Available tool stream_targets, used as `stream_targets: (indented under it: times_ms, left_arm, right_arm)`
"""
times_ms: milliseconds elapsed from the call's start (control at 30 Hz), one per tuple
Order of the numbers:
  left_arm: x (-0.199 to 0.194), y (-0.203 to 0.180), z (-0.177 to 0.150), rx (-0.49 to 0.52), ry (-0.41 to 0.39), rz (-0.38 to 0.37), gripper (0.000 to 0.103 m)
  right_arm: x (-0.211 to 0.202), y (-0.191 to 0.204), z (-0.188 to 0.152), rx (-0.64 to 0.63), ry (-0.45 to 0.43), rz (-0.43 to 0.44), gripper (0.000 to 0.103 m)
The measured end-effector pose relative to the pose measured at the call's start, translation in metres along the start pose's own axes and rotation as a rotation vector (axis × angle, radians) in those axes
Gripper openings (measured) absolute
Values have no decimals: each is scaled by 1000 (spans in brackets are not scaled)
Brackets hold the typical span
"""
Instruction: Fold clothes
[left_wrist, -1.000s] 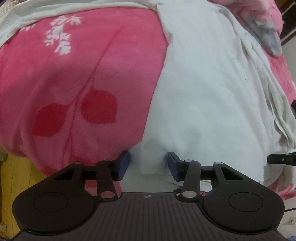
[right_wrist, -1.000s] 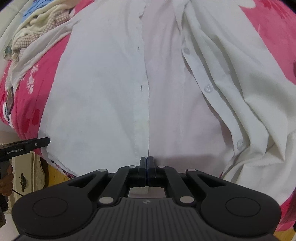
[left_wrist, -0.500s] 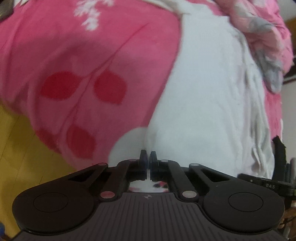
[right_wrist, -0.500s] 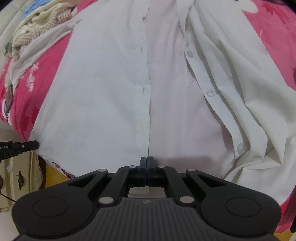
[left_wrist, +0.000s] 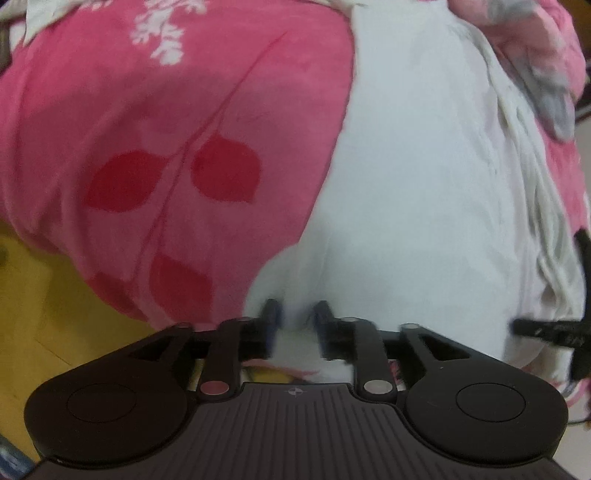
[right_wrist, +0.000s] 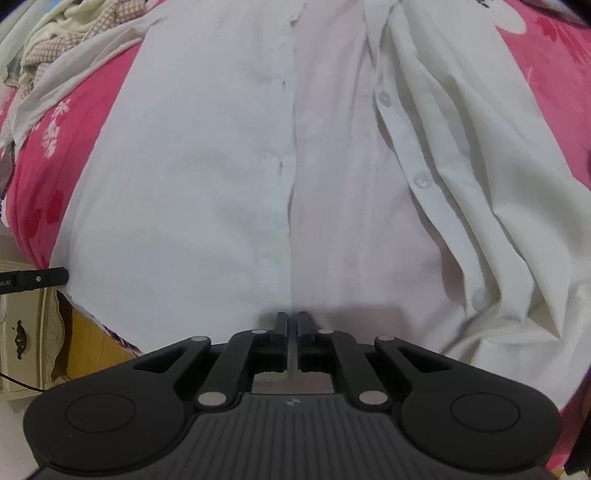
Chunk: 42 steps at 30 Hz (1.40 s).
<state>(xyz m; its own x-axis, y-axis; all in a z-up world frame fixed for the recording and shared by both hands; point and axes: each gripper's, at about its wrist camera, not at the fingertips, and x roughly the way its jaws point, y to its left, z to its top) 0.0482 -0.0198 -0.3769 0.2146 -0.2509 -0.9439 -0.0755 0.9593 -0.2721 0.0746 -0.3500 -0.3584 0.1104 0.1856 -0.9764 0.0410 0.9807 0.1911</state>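
A white button-up shirt lies spread, front open, on a pink flowered blanket. Its right front panel with buttons is bunched in folds. My right gripper is at the bottom hem by the front edge, shut on a thin strip of the cloth. My left gripper is at the shirt's lower left corner. Its fingers stand apart and blurred, with the hem lying loose between them. Each gripper's tip shows at the edge of the other's view.
The blanket covers a bed whose edge drops to a yellow wooden floor. A cream carved cabinet stands below the bed's left corner. Other clothes are piled at the far left. A grey and pink cloth lies at the far right.
My left gripper was open, closed at the hem corner half a second ago, and has now opened again. The right gripper has stayed on the hem, and the shirt looks flatter.
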Motion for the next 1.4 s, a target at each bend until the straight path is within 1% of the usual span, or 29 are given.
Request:
stream_targets:
  times_ms: [67, 133, 200, 300, 367, 400, 433, 500, 567, 633, 700, 767, 833, 933, 1033, 1100, 1133, 1200, 1267, 1333, 1400]
  left_arm:
    - [-5, -3, -3, 55, -13, 33, 35]
    - [-11, -2, -6, 99, -10, 70, 36]
    - [-19, -2, -8, 128, -11, 104, 37]
    - [-32, 3, -6, 125, -18, 135, 41]
    - [-40, 4, -2, 109, -27, 147, 43]
    - [-46, 5, -1, 95, -35, 152, 44]
    - [-51, 8, 1, 78, -44, 156, 45]
    - [-61, 8, 8, 32, -63, 164, 46]
    - [-71, 11, 15, -21, -90, 157, 48]
    - [-74, 9, 26, -65, -123, 145, 51]
    - [-77, 13, 33, -85, -161, 127, 54]
    - [-76, 18, 40, -96, -188, 103, 55]
    - [-72, 24, 47, -105, -206, 79, 55]
    - [-67, 36, 57, -125, -212, 44, 55]
    - [-73, 52, 66, -149, -230, 26, 56]
    - [-80, 67, 71, -160, -263, 18, 61]
    - [-84, 75, 74, -162, -275, 17, 67]
    - [-89, 88, 81, -154, -295, 24, 68]
    - [-92, 101, 89, -131, -311, 51, 73]
    - [-94, 112, 96, -103, -337, 79, 76]
    - [-94, 124, 105, -72, -360, 107, 78]
  right_arm:
    - [0, -1, -2, 0, 2, -11, 10]
    - [-1, -2, -4, 0, 5, -22, 20]
    - [-5, -8, -8, 21, -3, -33, 24]
    - [-13, -15, -14, 61, -22, -48, 31]
    - [-23, -16, -17, 58, -56, -67, 38]
    - [-29, -15, -18, 50, -80, -80, 46]
    - [-35, -13, -18, 42, -105, -94, 49]
    - [-49, -12, -15, 32, -157, -82, 51]
    - [-61, -4, -8, 32, -222, -38, 57]
    - [-73, 5, -2, 32, -289, 10, 67]
    - [-83, 13, 3, 24, -353, 54, 72]
    - [-95, 28, 5, -1, -422, 80, 82]
    - [-109, 44, 7, -26, -492, 92, 102]
    - [-121, 77, 23, -59, -588, 122, 103]
    - [-122, 109, 42, -66, -642, 172, 103]
    - [-117, 129, 52, -61, -668, 191, 103]
    - [-115, 138, 57, -53, -680, 197, 103]
    - [-109, 155, 66, -37, -700, 211, 103]
    - [-103, 172, 78, -32, -718, 241, 103]
    - [-95, 189, 89, -49, -733, 255, 103]
    - [-87, 207, 101, -99, -746, 247, 103]
